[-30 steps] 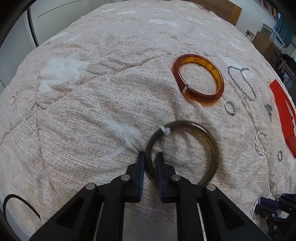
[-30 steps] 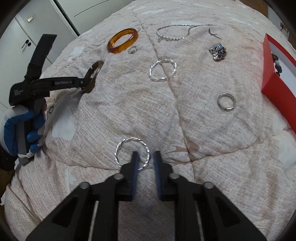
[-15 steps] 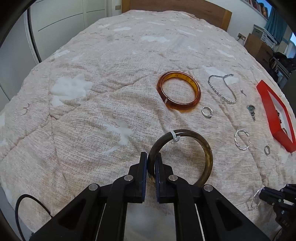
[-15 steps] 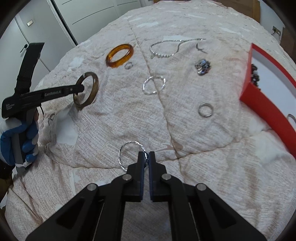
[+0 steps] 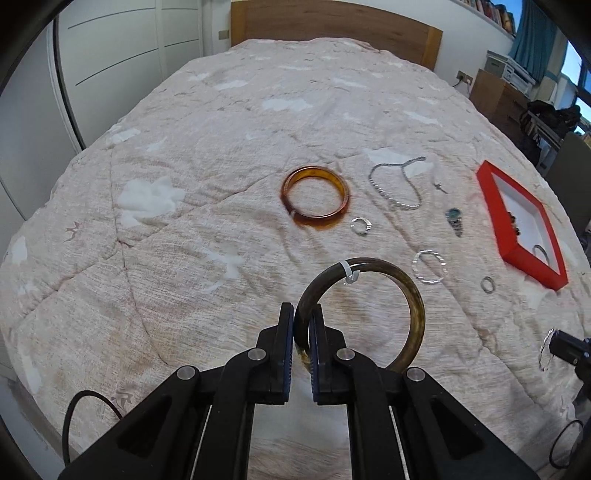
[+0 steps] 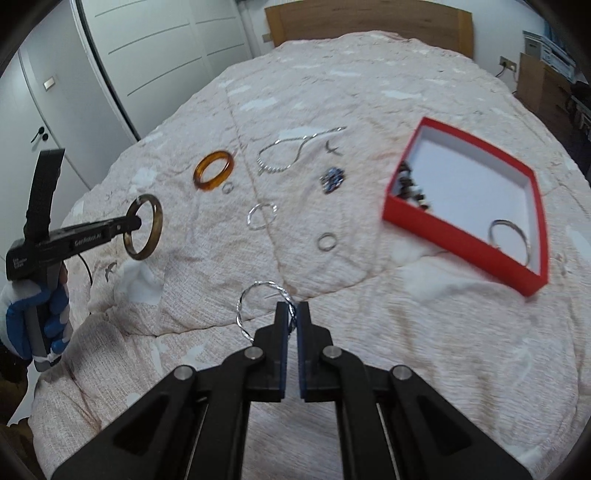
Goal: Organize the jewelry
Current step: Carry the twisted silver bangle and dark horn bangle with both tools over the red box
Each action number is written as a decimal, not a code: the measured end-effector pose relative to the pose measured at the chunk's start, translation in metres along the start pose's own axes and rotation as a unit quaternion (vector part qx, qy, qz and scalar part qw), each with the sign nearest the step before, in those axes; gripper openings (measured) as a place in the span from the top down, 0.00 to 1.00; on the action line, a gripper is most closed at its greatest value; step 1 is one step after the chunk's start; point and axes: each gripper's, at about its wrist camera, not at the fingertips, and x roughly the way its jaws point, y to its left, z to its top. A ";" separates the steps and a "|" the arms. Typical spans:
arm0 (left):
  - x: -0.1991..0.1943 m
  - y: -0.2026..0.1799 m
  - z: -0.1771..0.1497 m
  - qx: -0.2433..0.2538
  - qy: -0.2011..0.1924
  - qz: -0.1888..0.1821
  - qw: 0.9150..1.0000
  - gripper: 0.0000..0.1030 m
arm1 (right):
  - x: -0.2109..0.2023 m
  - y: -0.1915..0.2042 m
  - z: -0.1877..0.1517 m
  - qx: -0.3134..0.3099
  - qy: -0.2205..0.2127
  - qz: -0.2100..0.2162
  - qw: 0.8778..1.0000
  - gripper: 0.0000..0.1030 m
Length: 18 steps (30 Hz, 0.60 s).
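Pinkish quilted bedspread (image 5: 221, 229), wooden headboard (image 5: 332, 29), white wardrobe doors (image 6: 155, 55)

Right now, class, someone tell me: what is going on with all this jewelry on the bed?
A person is sorting jewelry into a red box with a handheld gripper in each hand. The left gripper is shut on a dark brown bangle, held clear of the bedspread. The right gripper is shut on a twisted silver bangle. An amber bangle, a chain, rings and another silver bangle lie on the bedspread. The box already holds a silver bangle and some dark beads.
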 end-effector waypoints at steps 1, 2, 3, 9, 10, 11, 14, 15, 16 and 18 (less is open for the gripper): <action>-0.002 -0.004 0.001 0.003 -0.002 -0.002 1.000 0.93 | -0.006 -0.004 0.000 0.004 -0.006 -0.003 1.000 0.96; -0.005 -0.010 0.002 0.006 -0.004 -0.004 1.000 0.93 | -0.012 -0.009 0.000 0.007 -0.012 -0.006 1.000 0.96; -0.007 -0.015 0.002 0.008 -0.005 -0.006 1.000 0.93 | -0.017 -0.013 0.000 0.010 -0.016 -0.009 1.000 0.96; -0.016 -0.047 0.007 0.032 -0.009 -0.015 0.999 0.93 | -0.043 -0.039 0.002 0.028 -0.041 -0.022 0.999 0.96; -0.017 -0.052 0.008 0.036 -0.009 -0.017 0.999 0.93 | -0.045 -0.042 0.002 0.030 -0.044 -0.023 0.998 0.96; -0.017 -0.057 0.009 0.041 -0.010 -0.018 0.999 0.93 | -0.048 -0.046 0.002 0.033 -0.047 -0.025 0.998 0.96; -0.020 -0.071 0.012 0.052 -0.012 -0.022 0.998 0.93 | -0.055 -0.056 0.000 0.041 -0.055 -0.028 0.997 0.96; -0.020 -0.076 0.013 0.056 -0.012 -0.023 0.998 0.93 | -0.058 -0.059 0.000 0.043 -0.057 -0.028 0.997 0.96; -0.020 -0.079 0.014 0.059 -0.013 -0.025 0.998 0.93 | -0.059 -0.061 -0.001 0.044 -0.058 -0.029 0.997 0.96; -0.021 -0.088 0.017 0.066 -0.014 -0.028 0.997 0.93 | -0.062 -0.067 -0.001 0.048 -0.061 -0.031 0.996 0.96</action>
